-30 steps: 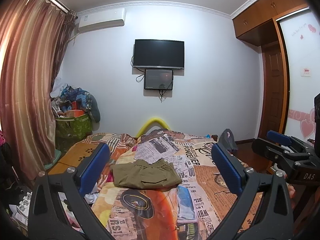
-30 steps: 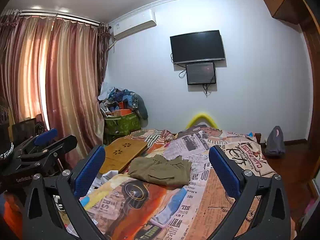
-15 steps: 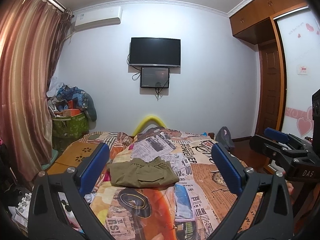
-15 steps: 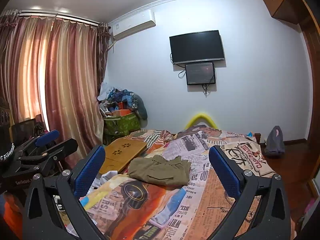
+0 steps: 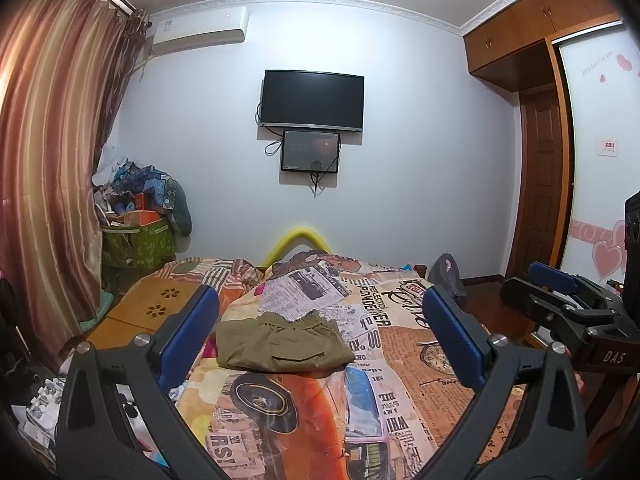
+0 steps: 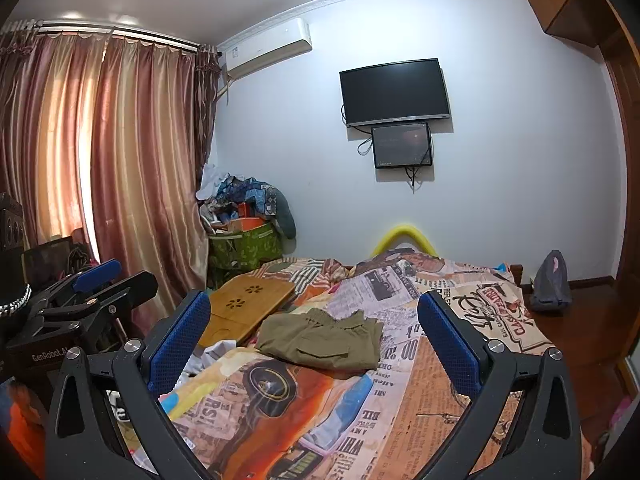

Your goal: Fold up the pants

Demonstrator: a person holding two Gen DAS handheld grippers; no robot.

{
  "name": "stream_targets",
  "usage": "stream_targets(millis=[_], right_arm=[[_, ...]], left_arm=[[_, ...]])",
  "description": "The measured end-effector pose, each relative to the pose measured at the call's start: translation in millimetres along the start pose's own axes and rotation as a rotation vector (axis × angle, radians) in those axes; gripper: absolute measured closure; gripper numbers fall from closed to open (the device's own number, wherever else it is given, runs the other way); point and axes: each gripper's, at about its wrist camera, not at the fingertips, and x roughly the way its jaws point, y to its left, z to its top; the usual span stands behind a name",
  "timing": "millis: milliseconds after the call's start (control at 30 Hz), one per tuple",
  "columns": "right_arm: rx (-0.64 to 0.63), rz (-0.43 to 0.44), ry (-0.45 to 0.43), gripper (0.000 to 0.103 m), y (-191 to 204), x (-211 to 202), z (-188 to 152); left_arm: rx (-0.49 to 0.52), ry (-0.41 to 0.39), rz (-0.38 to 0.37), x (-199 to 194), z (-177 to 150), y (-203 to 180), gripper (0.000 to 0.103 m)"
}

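The olive green pants (image 5: 282,342) lie folded into a compact rectangle on the printed bedspread (image 5: 400,360), waistband toward the far wall. They also show in the right wrist view (image 6: 324,340). My left gripper (image 5: 320,340) is open and empty, held well back from and above the pants. My right gripper (image 6: 314,344) is open and empty, likewise held back from the bed. Each gripper appears at the edge of the other's view: the right one in the left wrist view (image 5: 568,300), the left one in the right wrist view (image 6: 88,292).
A wooden lap tray (image 6: 244,308) lies on the bed left of the pants. A green box piled with clutter (image 5: 136,236) stands by the curtain (image 5: 44,184). A grey bag (image 6: 550,284) sits on the floor at the right. A TV (image 5: 312,100) hangs on the far wall.
Both grippers stay open and clear of the pants. The left wrist view has shifted slightly, tilting up and right; the pants have not moved.
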Motion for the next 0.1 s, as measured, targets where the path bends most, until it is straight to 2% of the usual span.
stream_targets(millis=[100], right_arm=[[0.0, 0.001, 0.001, 0.0, -0.3, 0.3, -0.1]], left_arm=[[-0.002, -0.002, 0.006, 0.2, 0.2, 0.5, 0.0]])
